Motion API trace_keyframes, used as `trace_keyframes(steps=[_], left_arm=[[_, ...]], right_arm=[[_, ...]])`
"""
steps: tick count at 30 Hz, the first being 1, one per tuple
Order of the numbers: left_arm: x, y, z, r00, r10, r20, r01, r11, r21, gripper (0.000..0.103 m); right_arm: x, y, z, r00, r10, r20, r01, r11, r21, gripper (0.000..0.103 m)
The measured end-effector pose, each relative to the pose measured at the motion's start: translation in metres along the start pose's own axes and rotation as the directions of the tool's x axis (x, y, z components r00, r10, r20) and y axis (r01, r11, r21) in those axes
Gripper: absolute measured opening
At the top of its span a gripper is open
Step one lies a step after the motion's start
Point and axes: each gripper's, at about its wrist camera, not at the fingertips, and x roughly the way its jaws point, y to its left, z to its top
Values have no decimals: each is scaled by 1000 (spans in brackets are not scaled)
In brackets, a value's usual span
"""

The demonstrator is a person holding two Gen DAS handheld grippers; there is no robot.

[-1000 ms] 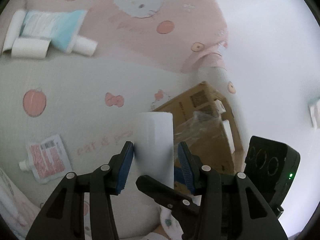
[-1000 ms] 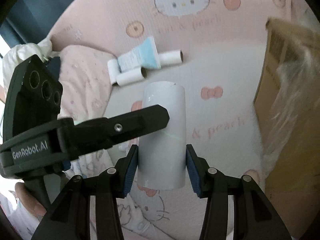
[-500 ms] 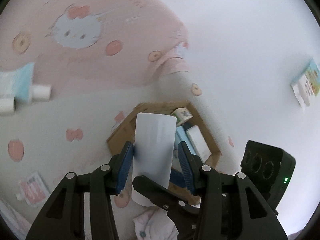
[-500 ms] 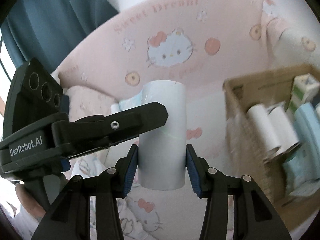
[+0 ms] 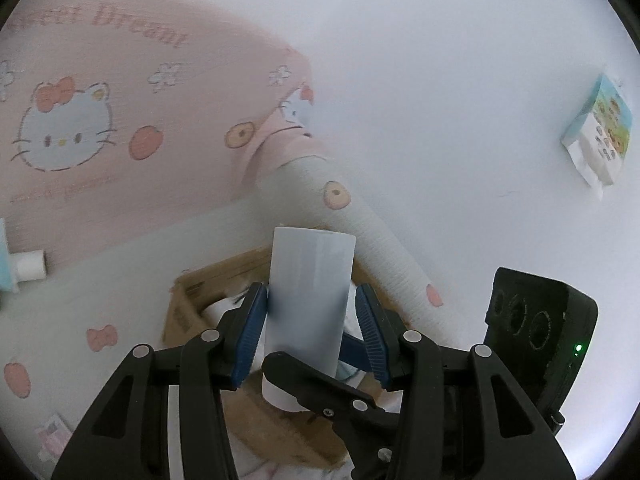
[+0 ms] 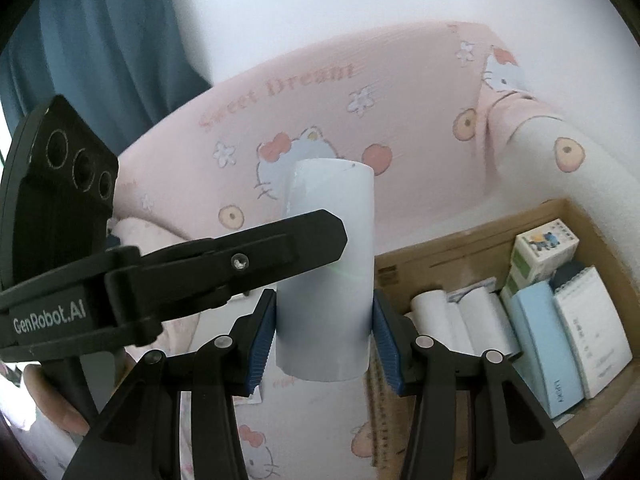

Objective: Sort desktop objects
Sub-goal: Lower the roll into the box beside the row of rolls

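Both grippers on 1 white paper tube [image 6: 326,276], upright. Right gripper [image 6: 324,334]: jaws closed on the tube's lower part, pads pressing both sides. Left gripper [image 5: 310,330]: left pad touches the tube [image 5: 310,300]; the right pad seems to stand off with a gap, so full grip unclear from the left wrist view. A black finger of the other gripper crosses in front of the tube in each view and hides part of it. Tube's bottom edge hidden in the left view.

Cardboard box [image 6: 472,252] sits right of the right jaws, holding white rolls [image 6: 434,318], a light blue box [image 6: 540,340], a notepad [image 6: 590,328] and a small printed carton [image 6: 540,256]; box bottom cut off. In the left view the box [image 5: 188,312] is behind the jaws, mostly blocked, blurred.

Pink cartoon-cat bedding [image 6: 320,92] behind. Fingertip [image 6: 60,412] at lower left edge, cut off. Left of the left jaws: small roll [image 5: 30,265], half out of frame.
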Motion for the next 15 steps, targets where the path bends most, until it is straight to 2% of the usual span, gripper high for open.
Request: trace_keyframes(steps=[4,9,13,15], left_arm=[[17,-11,8,999,-22,-33,22,1000,-7,50],[44,-34,17,996,14,-89,-9,999,49,50],[71,-39,14,991,49,-128,-40,997,71,50],[87,-36,9,985,58,-160,-50,997,52,48]], right_arm=[[-11,-15,7,1000,-13,14,12,1000,14,44],[-19,-31,15,998,-64,2,64,998,-12,44],[-15,-55,24,998,-41,-50,41,999,-1,44],[-10,-66,26,995,-44,-85,43,999,-14,44]])
